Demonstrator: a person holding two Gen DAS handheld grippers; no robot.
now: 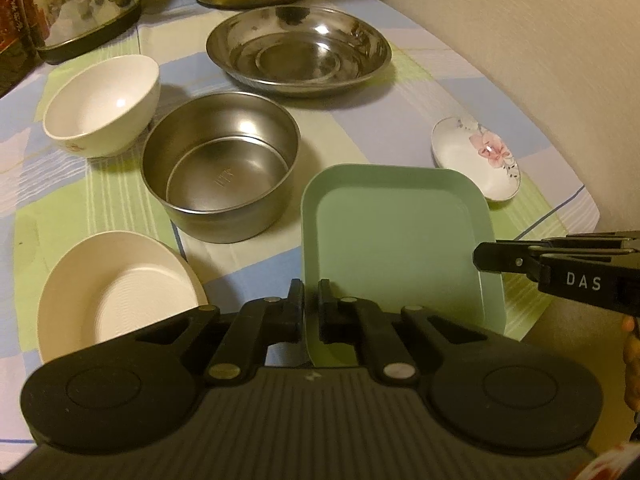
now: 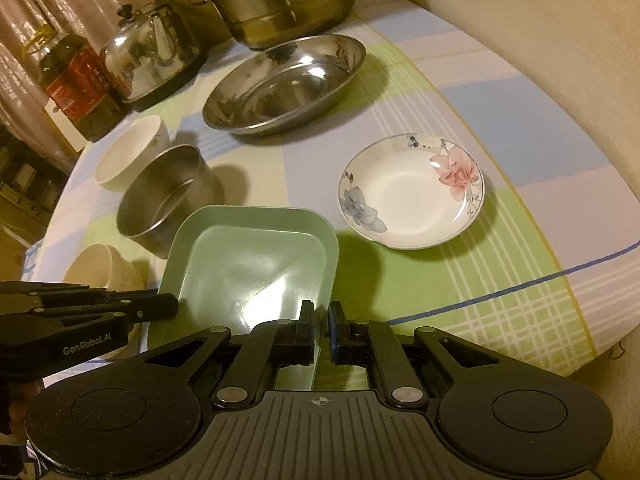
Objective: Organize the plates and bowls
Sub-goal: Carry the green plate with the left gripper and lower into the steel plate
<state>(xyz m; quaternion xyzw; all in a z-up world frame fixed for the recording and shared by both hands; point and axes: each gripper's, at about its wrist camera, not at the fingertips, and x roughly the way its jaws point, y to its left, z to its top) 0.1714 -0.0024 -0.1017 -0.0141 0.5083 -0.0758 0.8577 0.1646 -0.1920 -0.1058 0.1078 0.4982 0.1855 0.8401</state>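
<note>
A square green plate point(image 1: 396, 236) sits low in the centre of both views, on a checked tablecloth point(image 2: 500, 92). The left gripper point(image 1: 311, 300) is clenched on the plate's near left rim. The right gripper point(image 2: 322, 316) is clenched on its right rim. Above lie a steel bowl point(image 1: 220, 168), a white bowl point(image 1: 102, 106), a steel dish point(image 1: 298, 50), and at right a flowered saucer point(image 2: 412, 192).
</note>
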